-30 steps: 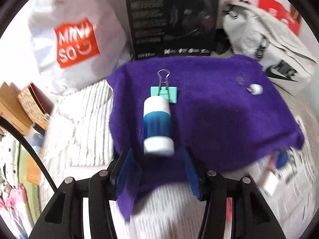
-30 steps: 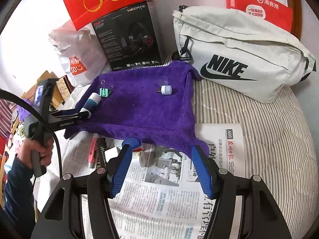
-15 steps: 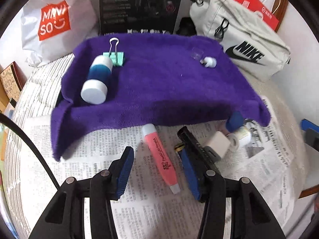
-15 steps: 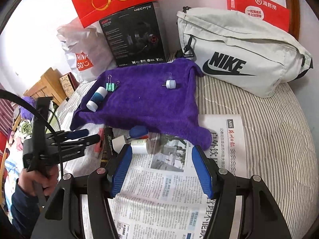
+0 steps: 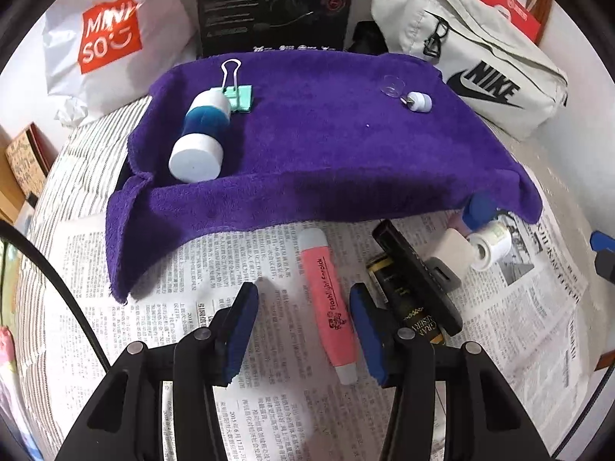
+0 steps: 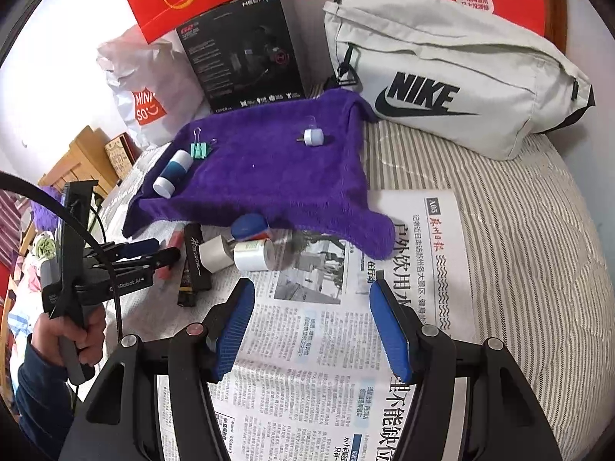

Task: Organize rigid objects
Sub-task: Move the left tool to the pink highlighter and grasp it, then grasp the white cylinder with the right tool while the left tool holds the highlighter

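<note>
Towel: purple towel (image 5: 326,161) lay spread on the striped bed (image 6: 519,230), its near edge draped over the newspaper (image 5: 238,261).
Bottle: blue-and-white bottle (image 5: 201,136) lay on its side at the towel's left end, its far cap touching a mint binder clip (image 5: 240,96).
Bulb piece: small white cap with a clear tip (image 5: 417,100) rested near the towel's far right corner, well apart from the bottle.
Highlighter: pink highlighter (image 5: 330,299) lay on the newspaper just below the towel's edge, between the fingers of the left gripper (image 5: 303,320), which stood partly open and pressed on nothing.
Neighbours: black-and-gold tube (image 5: 415,284) lay just right of the highlighter; white charger (image 5: 453,253) and white roll (image 5: 492,244) sat beyond it.
Right gripper: right gripper (image 6: 311,326) hung open and empty over bare newspaper.
Backdrop: grey Nike bag (image 6: 453,88), black box (image 6: 246,50) and Miniso bag (image 5: 111,34) lined the wall.
Hidden: blue cap (image 5: 478,211) was partly tucked under the towel's corner; its body could not be made out.
</note>
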